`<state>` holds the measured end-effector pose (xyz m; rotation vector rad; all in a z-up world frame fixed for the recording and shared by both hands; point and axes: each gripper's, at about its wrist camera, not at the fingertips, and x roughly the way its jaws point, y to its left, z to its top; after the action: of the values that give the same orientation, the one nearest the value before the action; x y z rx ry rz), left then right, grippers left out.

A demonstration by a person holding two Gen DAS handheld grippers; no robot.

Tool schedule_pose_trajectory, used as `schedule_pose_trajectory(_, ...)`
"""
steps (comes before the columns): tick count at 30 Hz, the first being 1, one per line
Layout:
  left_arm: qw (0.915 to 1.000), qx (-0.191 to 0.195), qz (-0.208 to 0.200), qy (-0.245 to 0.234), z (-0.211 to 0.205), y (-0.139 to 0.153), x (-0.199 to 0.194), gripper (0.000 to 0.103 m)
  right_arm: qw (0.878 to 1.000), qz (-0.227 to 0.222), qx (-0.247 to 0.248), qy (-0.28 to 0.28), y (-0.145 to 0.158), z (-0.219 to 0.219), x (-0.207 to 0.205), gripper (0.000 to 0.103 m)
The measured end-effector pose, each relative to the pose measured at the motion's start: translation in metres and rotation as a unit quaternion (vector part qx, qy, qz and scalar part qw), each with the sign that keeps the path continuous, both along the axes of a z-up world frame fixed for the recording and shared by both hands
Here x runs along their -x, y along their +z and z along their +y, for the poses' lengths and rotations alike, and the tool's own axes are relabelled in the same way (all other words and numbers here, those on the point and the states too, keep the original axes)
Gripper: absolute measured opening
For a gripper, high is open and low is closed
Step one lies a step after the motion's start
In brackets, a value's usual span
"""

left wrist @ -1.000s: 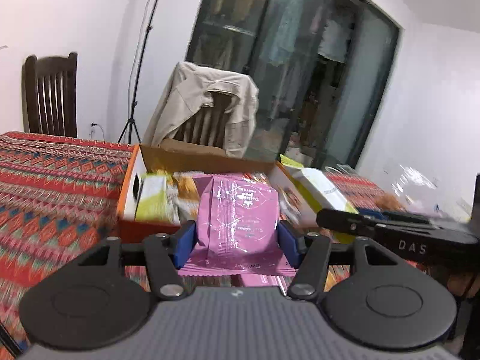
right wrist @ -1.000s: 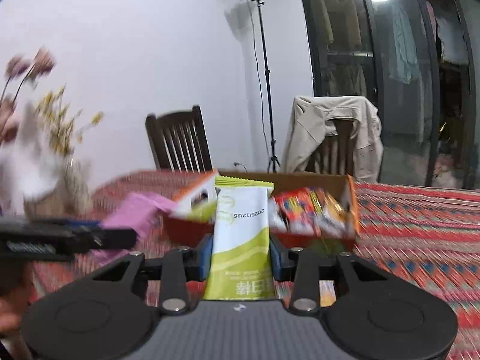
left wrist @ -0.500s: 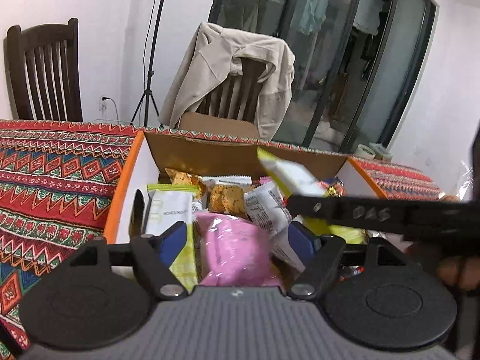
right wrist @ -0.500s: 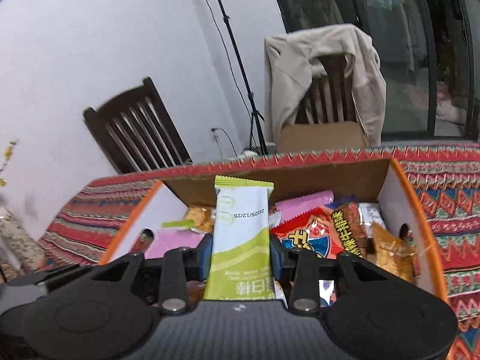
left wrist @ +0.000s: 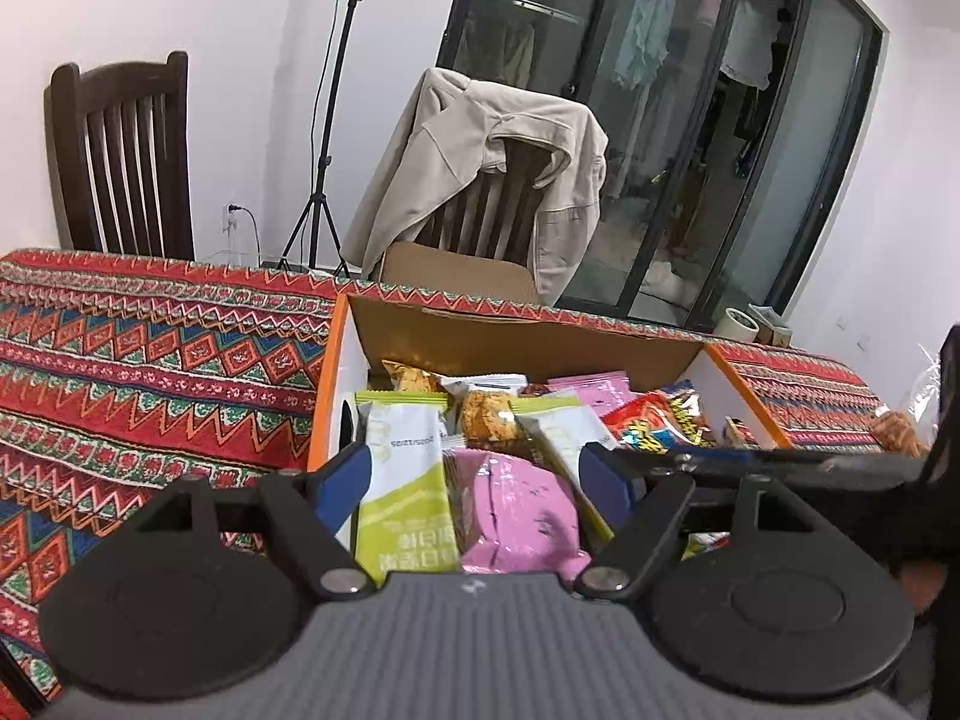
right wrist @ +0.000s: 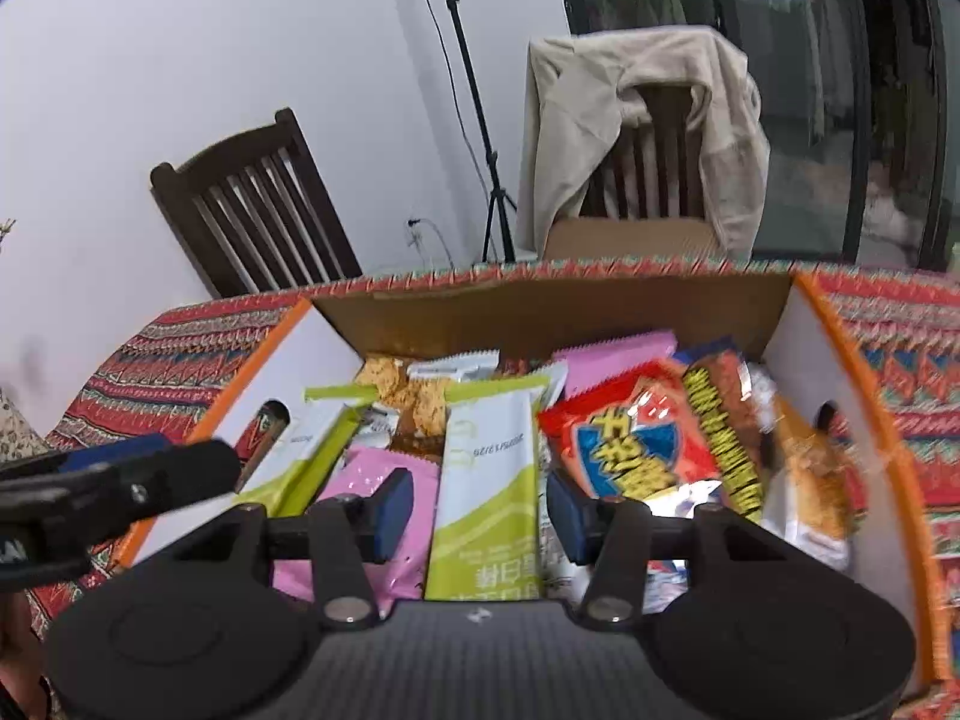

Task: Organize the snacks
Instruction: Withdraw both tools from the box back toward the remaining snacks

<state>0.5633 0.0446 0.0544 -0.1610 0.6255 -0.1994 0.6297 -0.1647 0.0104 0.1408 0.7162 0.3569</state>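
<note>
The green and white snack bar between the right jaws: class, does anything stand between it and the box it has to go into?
Nothing visible does. The green and white snack bar already lies in the box on other snacks, beside a pink packet. The right gripper has just been opening its jaws; its pads stand clear of the bar.

Tablecloth [left wrist: 150, 360] showing red zigzag stripes with blue and green, box [right wrist: 852, 360] having orange edges and white inner walls, pink packet [left wrist: 516, 504] lying at 3 o'clock of green-white packet [left wrist: 408, 480], red-blue packet [right wrist: 630, 450], beige jacket [left wrist: 480, 168], dark brown chair [left wrist: 120, 150].
</note>
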Motion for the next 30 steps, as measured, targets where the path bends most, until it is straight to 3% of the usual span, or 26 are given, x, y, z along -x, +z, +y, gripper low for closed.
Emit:
schedule_pose_trajectory(9,0.9989,-0.022,-0.039,-0.010,-0.014,0.052,0.063,0.083,0.998,-0.062,0.012,0.000,0.074,-0.036,0.068,0.064)
schedule_pose_trajectory(16,0.9936,-0.058,-0.095,-0.018,-0.029,0.076,0.161,0.098,0.990,-0.136,0.031,0.000,0.117,-0.077,0.161,0.082)
schedule_pose_trajectory(24,0.9813,-0.088,-0.171,-0.009,-0.040,0.072,0.292,0.103,0.979,-0.192,0.062,-0.008,0.113,-0.129,0.280,0.091)
schedule_pose_trajectory(30,0.9808,-0.067,-0.181,0.032,-0.037,0.046,0.376,0.103,0.975,-0.210,0.069,-0.023,0.088,-0.150,0.373,0.096)
